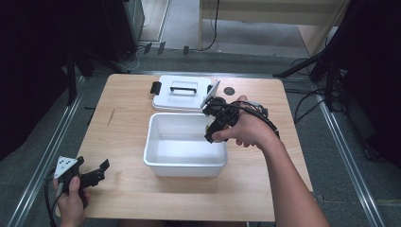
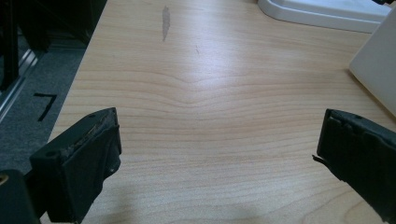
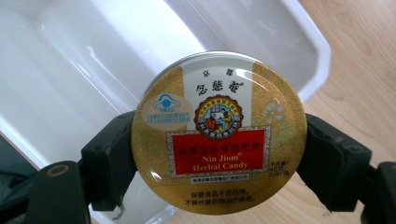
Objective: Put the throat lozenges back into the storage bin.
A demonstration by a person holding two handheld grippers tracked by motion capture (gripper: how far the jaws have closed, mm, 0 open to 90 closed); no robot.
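Right gripper (image 1: 211,131) in raised hand, forearm stretched forward, jaws clamped on load. Left gripper (image 1: 97,171) low near body, jaws spread wide, nothing between.

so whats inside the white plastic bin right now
The white plastic bin looks empty: bare white floor and walls. The right gripper holds a round gold candy tin above it, and the tin covers part of the bin's floor in the right gripper view.

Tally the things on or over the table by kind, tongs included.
White bin: 1
White lid with black handle: 1
Round candy tin, held in the right tongs: 1
Tongs, counting the open left tongs: 2
Total: 5
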